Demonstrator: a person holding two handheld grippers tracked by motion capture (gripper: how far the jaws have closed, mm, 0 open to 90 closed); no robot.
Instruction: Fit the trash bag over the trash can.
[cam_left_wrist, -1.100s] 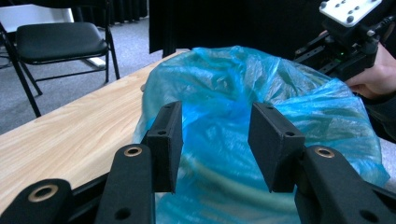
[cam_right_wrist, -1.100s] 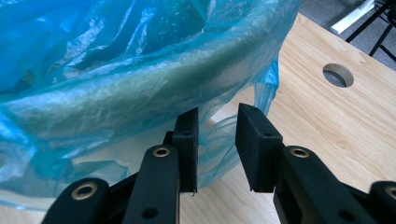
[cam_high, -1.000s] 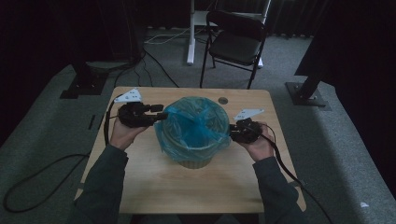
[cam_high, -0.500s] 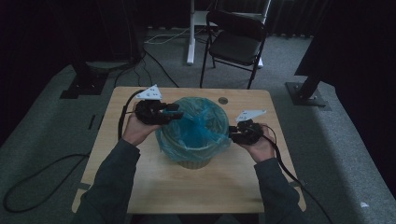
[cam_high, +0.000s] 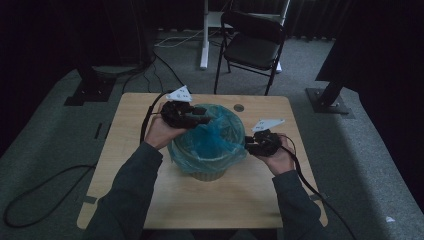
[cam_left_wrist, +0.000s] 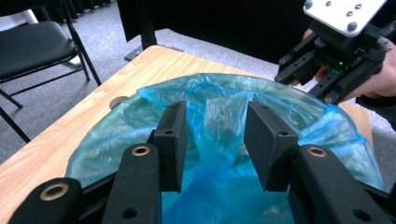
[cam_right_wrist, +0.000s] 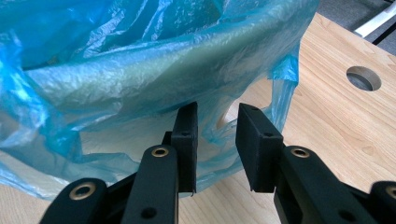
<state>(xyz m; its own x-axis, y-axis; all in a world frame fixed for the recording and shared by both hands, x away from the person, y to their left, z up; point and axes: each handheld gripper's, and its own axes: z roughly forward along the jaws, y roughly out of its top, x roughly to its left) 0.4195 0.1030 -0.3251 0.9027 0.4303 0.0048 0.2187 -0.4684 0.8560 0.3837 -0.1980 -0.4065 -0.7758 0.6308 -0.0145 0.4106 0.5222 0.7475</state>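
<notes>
Near edge of the wooden table: bare wood between the person's forearms. Mid-table stands the bin, lined with the blue plastic bag, whose rim is folded out and down over the bin's lip.

Right gripper sits at the bin's right side, just beside the bag's draped skirt. In the right gripper view the right gripper's jaws stand parted, a fold of the blue film lying near the gap but not pinched; nothing held. Position unchanged over the last second.

Left gripper: a second ago it was at the bin's left flank, outside the rim. Now it has swung forward and inward, and hangs over the far-left part of the opening. In the left gripper view the left gripper's jaws are spread wide above the bag's interior, loose film bunched between and below them, no grip taken.

Judgement: the left hand has shifted from the outer rim to the liner's inside, probably to gather or press the slack film. Bag is seated on the bin; the interior is still rumpled.

Beyond the table: a folding chair on grey carpet, cables trailing at left.
</notes>
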